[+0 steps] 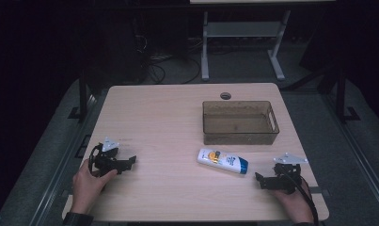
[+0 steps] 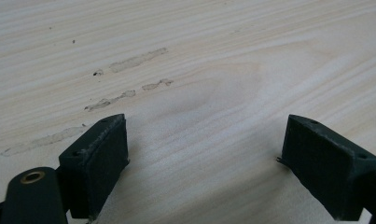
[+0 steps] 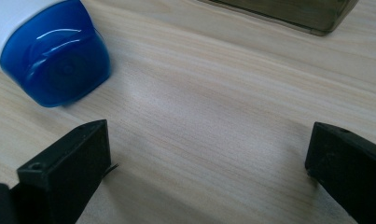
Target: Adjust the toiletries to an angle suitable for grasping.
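A white bottle with a blue cap and an orange mark lies on its side on the wooden table, just in front of a clear brown bin. My right gripper rests at the table's front right, open and holding nothing, a short way right of the cap. In the right gripper view the blue cap lies beyond the left jaw, apart from it. My left gripper sits at the front left, open over bare wood, with nothing between its jaws.
The bin's corner shows at the top of the right gripper view. A round cable hole sits near the table's far edge. Faint smudges mark the wood ahead of the left gripper. A white desk frame stands beyond the table.
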